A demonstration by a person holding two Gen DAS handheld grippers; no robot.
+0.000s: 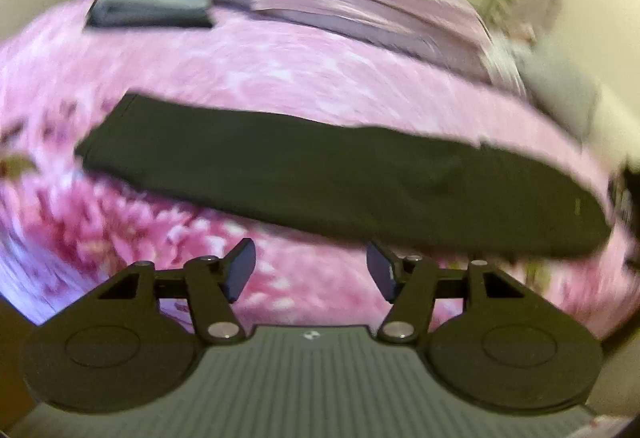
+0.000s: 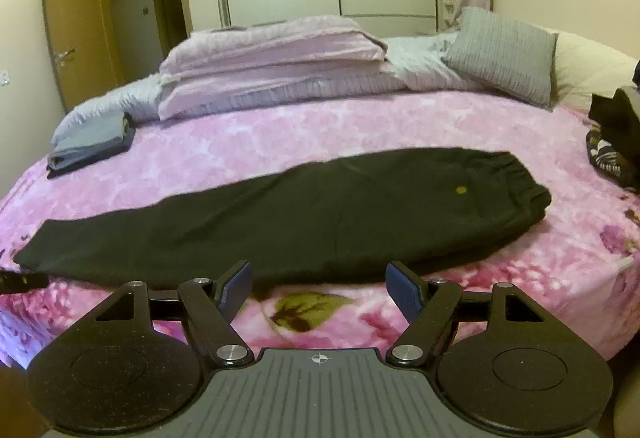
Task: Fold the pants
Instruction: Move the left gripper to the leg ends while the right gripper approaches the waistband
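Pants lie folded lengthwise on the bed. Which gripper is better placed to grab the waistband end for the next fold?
Probably the right gripper: open and empty, with the waistband toward its right side. In the blurred left view, the left gripper, also open, sits nearer the leg end of the pants.

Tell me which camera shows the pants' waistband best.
The right wrist view: the waistband is sharp, its gathered elastic visible at the right end of the pants. The left wrist view is motion-blurred; that end shows only as dark cloth.
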